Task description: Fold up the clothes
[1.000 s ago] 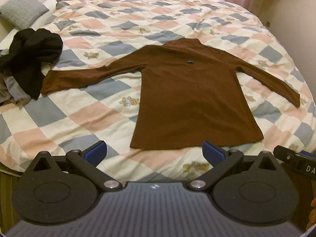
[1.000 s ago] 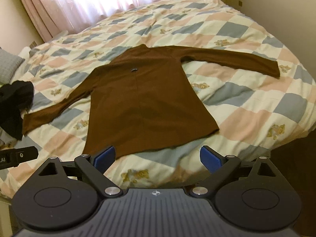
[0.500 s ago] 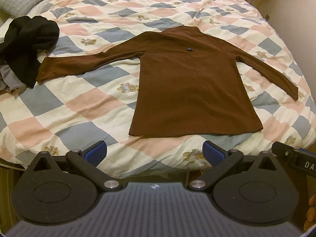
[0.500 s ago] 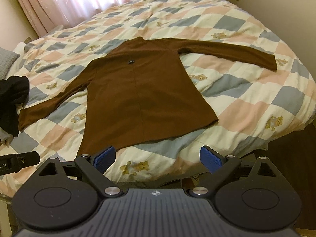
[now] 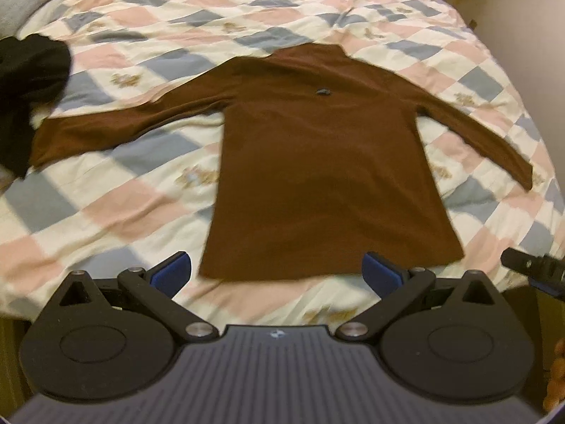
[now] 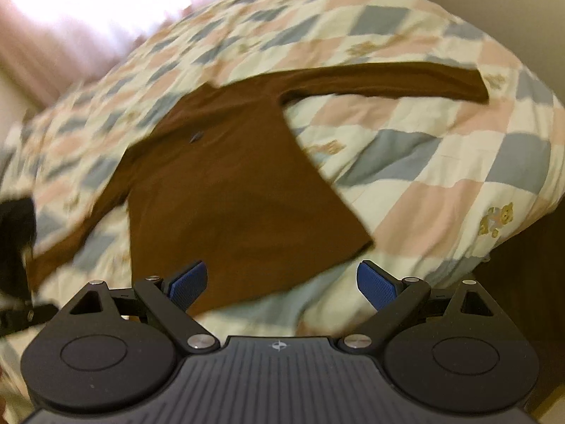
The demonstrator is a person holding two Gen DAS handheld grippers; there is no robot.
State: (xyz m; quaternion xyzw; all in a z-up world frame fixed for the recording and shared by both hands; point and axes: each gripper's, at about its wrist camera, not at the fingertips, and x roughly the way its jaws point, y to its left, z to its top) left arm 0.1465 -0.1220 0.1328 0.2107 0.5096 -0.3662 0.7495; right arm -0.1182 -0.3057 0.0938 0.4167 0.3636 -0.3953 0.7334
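Observation:
A brown long-sleeved top point(image 5: 317, 176) lies flat on the checked quilt point(image 5: 123, 205), sleeves spread to both sides, hem toward me. My left gripper point(image 5: 277, 275) hovers open just short of the hem, nothing between its blue pads. In the right wrist view the same top point(image 6: 229, 190) appears tilted and blurred. My right gripper point(image 6: 282, 284) is open above the hem's right corner, its left pad point(image 6: 187, 282) over the brown cloth, holding nothing. The right gripper's tip point(image 5: 529, 268) shows at the right edge of the left wrist view.
A heap of black clothing point(image 5: 28, 81) lies at the quilt's left side by the left sleeve's cuff. A grey pillow point(image 5: 17, 0) sits at the far left corner. Bright curtains point(image 6: 70, 10) hang beyond the bed. The bed's near right edge drops to dark floor point(image 6: 522, 282).
Both grippers have moved forward and down toward the hem, so the top looks larger. The right view has tilted and blurred with motion. Both jaws stay open.

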